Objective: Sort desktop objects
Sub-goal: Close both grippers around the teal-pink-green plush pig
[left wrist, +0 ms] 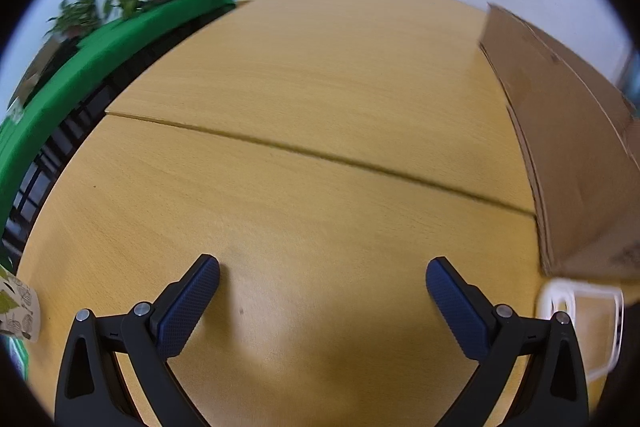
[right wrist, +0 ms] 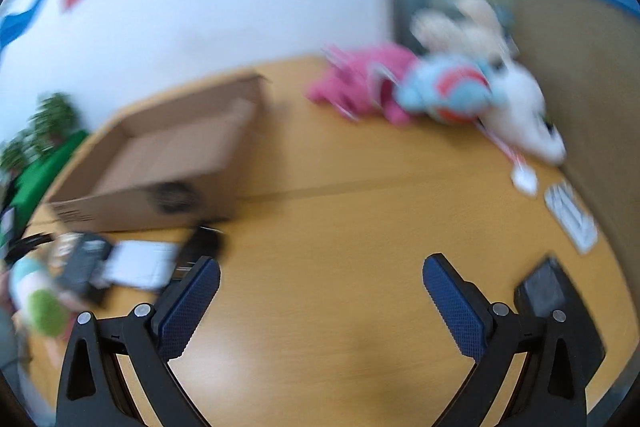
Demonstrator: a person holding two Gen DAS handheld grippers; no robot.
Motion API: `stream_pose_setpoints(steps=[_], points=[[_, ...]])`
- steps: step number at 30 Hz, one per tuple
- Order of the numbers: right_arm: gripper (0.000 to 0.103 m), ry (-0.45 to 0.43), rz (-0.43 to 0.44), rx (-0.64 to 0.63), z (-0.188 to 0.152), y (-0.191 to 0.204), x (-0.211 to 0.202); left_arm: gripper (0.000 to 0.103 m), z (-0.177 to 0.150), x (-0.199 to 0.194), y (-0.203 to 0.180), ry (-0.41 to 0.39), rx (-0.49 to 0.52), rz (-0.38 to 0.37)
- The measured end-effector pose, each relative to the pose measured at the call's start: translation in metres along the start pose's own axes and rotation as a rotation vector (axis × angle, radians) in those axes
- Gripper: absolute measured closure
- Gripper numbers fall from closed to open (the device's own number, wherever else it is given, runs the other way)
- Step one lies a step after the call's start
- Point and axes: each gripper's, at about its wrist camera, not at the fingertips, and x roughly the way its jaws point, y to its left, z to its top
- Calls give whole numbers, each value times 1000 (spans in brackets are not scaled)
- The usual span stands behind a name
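Two spread fingers (right wrist: 452, 303), one cardboard box (right wrist: 168, 163), three plush toys (right wrist: 444, 95).

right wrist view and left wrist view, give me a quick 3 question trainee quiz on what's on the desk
1. True or false: the right tongs are shut on a plush toy.
2. In the right wrist view, which lies nearest the pink plush toy?
A. blue plush toy
B. cardboard box
C. black device
3. Fill in: between the left tongs there is only bare ____ desk.

Key: 1 false, both tongs are open and hold nothing. 2 A, the blue toy lies right against the pink one. 3 wooden.
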Motion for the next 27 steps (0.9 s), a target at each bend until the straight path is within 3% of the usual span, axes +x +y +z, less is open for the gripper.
stream_pose_setpoints(steps=[2, 3, 5, 9, 13, 15, 18, 20, 22, 27], points=[[0, -12, 58, -50, 1, 22, -17, 0, -14, -32, -10, -111, 57, 23], [0, -12, 108, -82, 1, 37, -23, 0, -26, -63, -17, -207, 98, 30], [0, 1, 194, -130, -1, 63, -26, 0, -37, -102, -23, -280, 117, 12], [0, 75, 400, -280, -19, 135, -7, 0, -56, -169, -25, -301, 79, -215], [1, 154, 557, -383, -55, 209, 8, 0, -76, -182, -46, -236, 125, -500], [1, 176, 643, -406, -64, 240, 12, 0, -80, -167, -60, -175, 148, -539], [2, 223, 674, -427, -78, 275, 26, 0, -82, -133, -78, -71, 169, -561], [10, 296, 706, -406, -86, 287, 43, 0, -90, -116, -78, -25, 124, -666], [23, 333, 690, -393, -91, 291, 55, 1, -89, -105, -79, 13, 84, -741], [24, 367, 700, -407, -101, 282, 57, 2, -110, -117, -96, 40, 183, -769]])
